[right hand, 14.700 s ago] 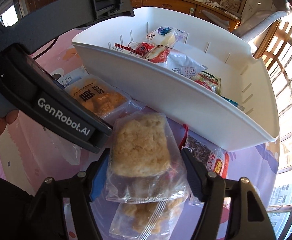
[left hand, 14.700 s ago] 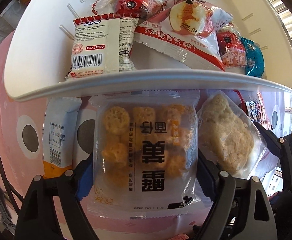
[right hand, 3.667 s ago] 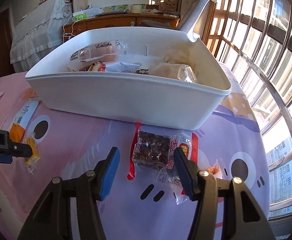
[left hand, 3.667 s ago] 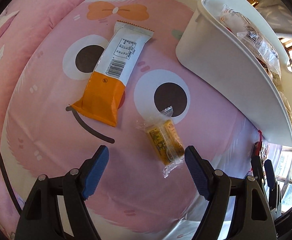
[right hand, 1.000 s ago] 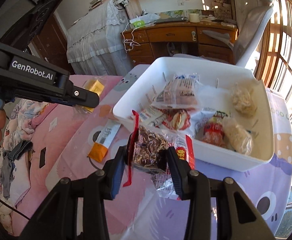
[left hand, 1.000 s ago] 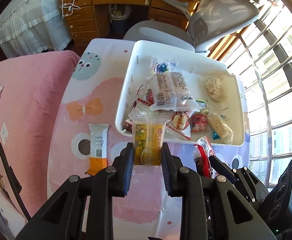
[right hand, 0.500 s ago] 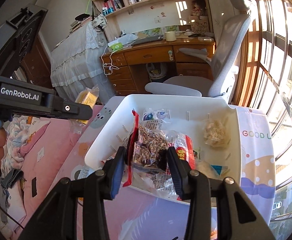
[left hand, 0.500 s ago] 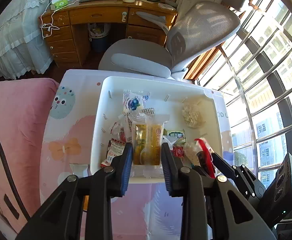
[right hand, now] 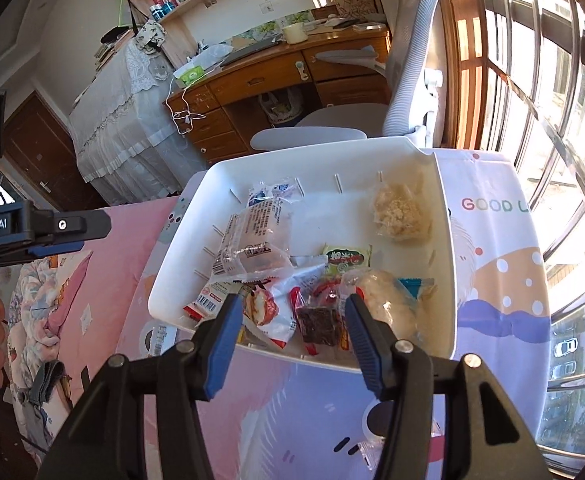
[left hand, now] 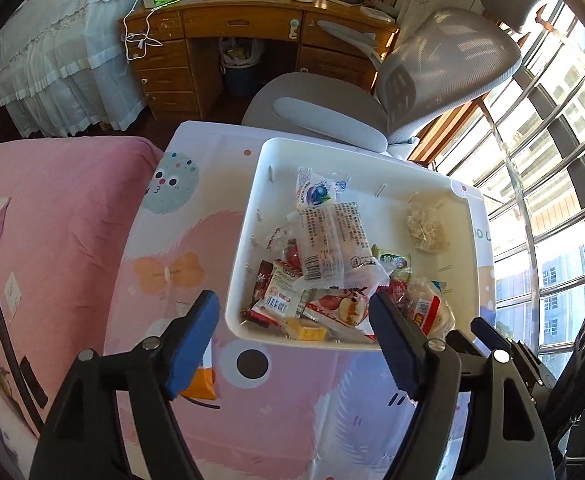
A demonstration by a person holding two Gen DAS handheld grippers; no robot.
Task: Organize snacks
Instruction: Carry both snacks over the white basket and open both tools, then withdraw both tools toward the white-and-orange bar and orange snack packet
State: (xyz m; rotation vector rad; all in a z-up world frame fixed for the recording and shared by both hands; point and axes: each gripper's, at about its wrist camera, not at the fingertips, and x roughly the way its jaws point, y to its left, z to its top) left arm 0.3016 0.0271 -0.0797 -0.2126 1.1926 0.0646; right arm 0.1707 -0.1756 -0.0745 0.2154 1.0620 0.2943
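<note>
Above the white plastic bin (left hand: 468, 248), the left gripper (left hand: 292, 344) and right gripper (right hand: 290, 334) now hang released; both packets have dropped inside. The small yellow packet (left hand: 306, 330) lies at the near wall, long axis left-right. An orange-and-white bar (left hand: 202, 384) remains on the worktop.

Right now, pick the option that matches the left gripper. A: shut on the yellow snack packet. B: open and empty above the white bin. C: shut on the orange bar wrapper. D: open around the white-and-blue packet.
B: the left gripper has its blue pads spread wide with nothing between them, hovering over the near edge of the white bin, while the yellow snack packet lies inside.
</note>
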